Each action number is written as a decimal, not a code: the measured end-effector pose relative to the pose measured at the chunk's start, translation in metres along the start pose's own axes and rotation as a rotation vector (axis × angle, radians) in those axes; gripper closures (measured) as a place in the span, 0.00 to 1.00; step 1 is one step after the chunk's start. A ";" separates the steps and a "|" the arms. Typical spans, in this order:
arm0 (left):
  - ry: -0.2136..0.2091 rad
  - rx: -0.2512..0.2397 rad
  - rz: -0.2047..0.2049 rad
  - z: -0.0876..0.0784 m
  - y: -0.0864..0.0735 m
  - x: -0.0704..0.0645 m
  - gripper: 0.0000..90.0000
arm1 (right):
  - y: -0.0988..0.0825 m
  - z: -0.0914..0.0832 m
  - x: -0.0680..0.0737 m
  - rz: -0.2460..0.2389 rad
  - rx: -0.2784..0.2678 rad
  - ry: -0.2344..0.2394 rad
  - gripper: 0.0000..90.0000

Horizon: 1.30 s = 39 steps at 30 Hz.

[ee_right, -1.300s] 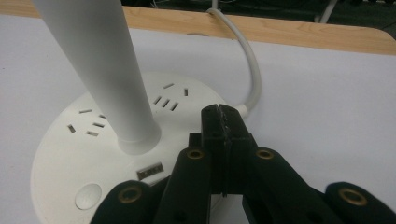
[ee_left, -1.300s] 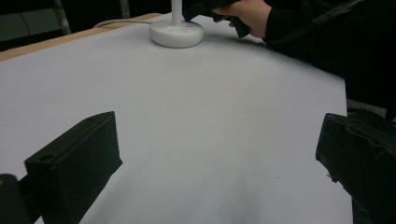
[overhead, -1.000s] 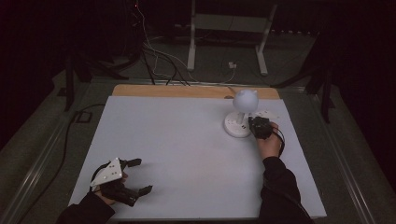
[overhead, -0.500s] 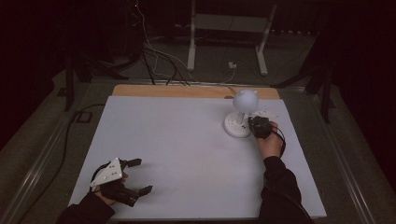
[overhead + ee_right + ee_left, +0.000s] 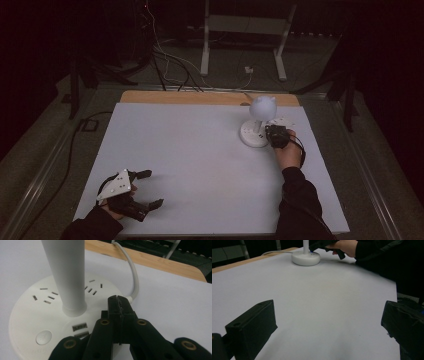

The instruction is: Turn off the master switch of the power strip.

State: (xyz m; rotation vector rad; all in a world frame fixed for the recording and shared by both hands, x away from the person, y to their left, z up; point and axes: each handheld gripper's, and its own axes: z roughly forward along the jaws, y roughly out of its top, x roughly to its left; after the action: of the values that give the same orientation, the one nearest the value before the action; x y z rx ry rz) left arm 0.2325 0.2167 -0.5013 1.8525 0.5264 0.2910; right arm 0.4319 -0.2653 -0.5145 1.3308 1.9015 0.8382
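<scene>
Table [image 5: 200, 165]: a wide white top with a strip of bare wood [image 5: 175, 97] along its far edge; the room around it is dark.
Lamp [image 5: 260, 120]: a white desk lamp toward the far right of the table, with a round head with two small points on top, an upright stem, and a flat round base [image 5: 30, 315].
Base details: socket slots lie around the stem [image 5: 67, 272], with two small ports and a round button [image 5: 44, 337] on the near side, seen in the right gripper view.
Cord [image 5: 132, 272]: white, leaving the base and curving back toward the wooden edge.
Right gripper [image 5: 120, 305]: jaws pressed together with nothing between them, tips low at the near right edge of the base, just beside where the cord comes out; whether the tips touch the base is hard to tell in this light.
Left gripper [image 5: 150, 189]: resting at the near left corner of the table, well apart from the lamp, jaws spread wide over bare table top and holding nothing.
Right hand [image 5: 287, 152]: wrapped round its gripper, dark sleeve behind it.
</scene>
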 end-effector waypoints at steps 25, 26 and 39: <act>0.006 -0.003 -0.004 -0.001 0.000 0.002 0.00 | 0.004 -0.010 -0.002 0.021 -0.072 0.017 0.90; 0.008 -0.003 -0.007 -0.001 0.000 0.002 0.00 | 0.004 -0.011 -0.004 0.035 -0.080 0.017 0.88; 0.008 -0.003 -0.005 -0.001 0.000 0.002 0.00 | 0.016 -0.025 -0.012 0.024 -0.136 0.024 0.47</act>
State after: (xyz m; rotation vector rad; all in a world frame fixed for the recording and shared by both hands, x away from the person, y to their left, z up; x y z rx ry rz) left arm 0.2336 0.2180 -0.5015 1.8473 0.5358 0.2955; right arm 0.4237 -0.2756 -0.4856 1.2688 1.8158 0.9819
